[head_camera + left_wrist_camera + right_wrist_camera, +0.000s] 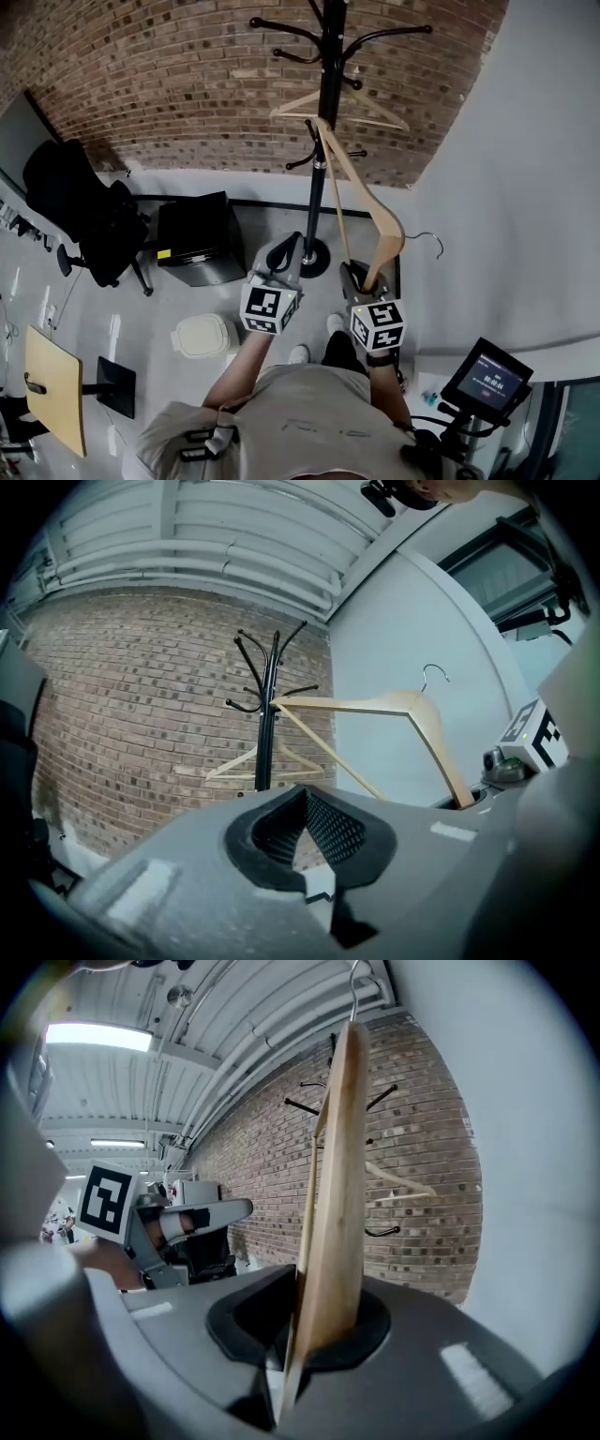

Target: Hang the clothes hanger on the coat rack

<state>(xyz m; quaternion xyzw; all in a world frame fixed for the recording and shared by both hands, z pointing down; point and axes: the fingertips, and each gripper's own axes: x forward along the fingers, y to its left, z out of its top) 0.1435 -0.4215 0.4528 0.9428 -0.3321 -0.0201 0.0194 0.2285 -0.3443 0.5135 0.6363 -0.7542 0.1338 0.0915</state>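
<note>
Wooden clothes hanger (386,230) is off the rack, clamped by one arm end in the right hand-held gripper (361,277), whose jaws grip the wood. Its metal hook points toward the grey wall. Its far arm end overlaps the coat rack (323,141) pole; contact cannot be confirmed. A second hanger (380,115) hangs on the rack. Left hand-held gripper (289,246) is alongside, its jaws closed at the tips with nothing between them. On the floor are a black cabinet (197,239), an office chair (89,216) and a white bin (204,335). The cabinet's yellow label and the text on the screen (487,380) are too small to read.
</note>
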